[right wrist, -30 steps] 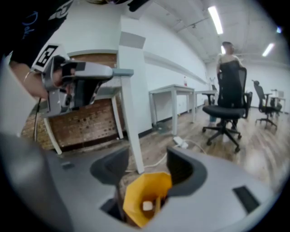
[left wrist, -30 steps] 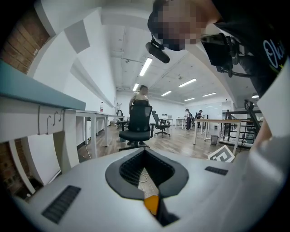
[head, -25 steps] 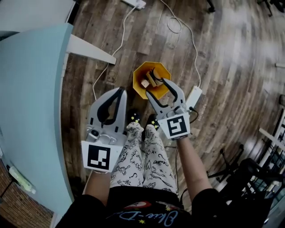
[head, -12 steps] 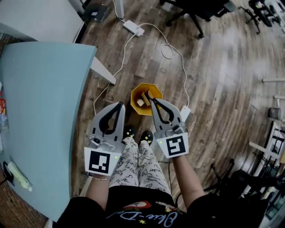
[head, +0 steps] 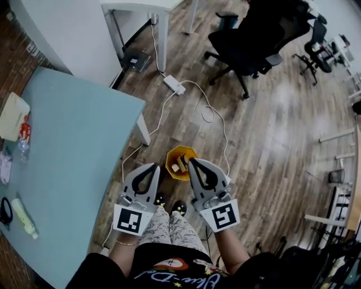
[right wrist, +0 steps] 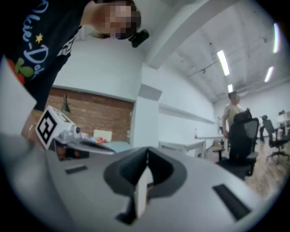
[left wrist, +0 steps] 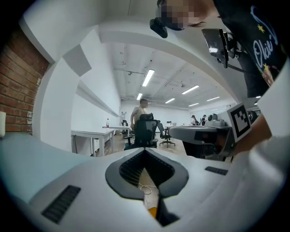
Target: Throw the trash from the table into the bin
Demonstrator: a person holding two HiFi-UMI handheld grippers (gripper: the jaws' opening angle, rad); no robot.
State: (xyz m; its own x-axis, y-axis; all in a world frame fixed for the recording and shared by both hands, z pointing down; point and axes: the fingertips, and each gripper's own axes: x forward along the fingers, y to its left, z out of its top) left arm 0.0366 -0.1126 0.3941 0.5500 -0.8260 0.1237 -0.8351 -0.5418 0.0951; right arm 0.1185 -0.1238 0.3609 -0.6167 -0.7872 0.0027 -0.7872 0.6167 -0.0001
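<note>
A light blue table [head: 84, 158] is seen along the left of the head view. Its right edge runs down from a far corner beside a white leg, and a wide stretch of bare surface lies between that edge and the trash still lying on it. That trash is gathered along the table's left edge: a pale packet [head: 12, 115] at the far end, a small bottle [head: 21, 148] just beside it, and a green-and-white tube [head: 23, 219] toward the near end. The yellow bin [head: 171, 161] is set on the wood floor [head: 271, 130] just off the table's right edge, apart from the leg, with some pieces of trash [head: 179, 165] already inside. Open floor is found to the right of the bin. It is crossed only by a white cable [head: 210, 113] that leads from a power strip [head: 174, 84], with a black office chair [head: 254, 39] and a white desk [head: 141, 4] well beyond. The left gripper [head: 153, 166] [left wrist: 145, 150] is held near the bin with its jaw tips met and nothing gripped. The right gripper [head: 190, 162] [right wrist: 146, 152] is held beside it, its tip overlapping the bin's rim in the head view; its jaws have just been closed and nothing is gripped between them.
</note>
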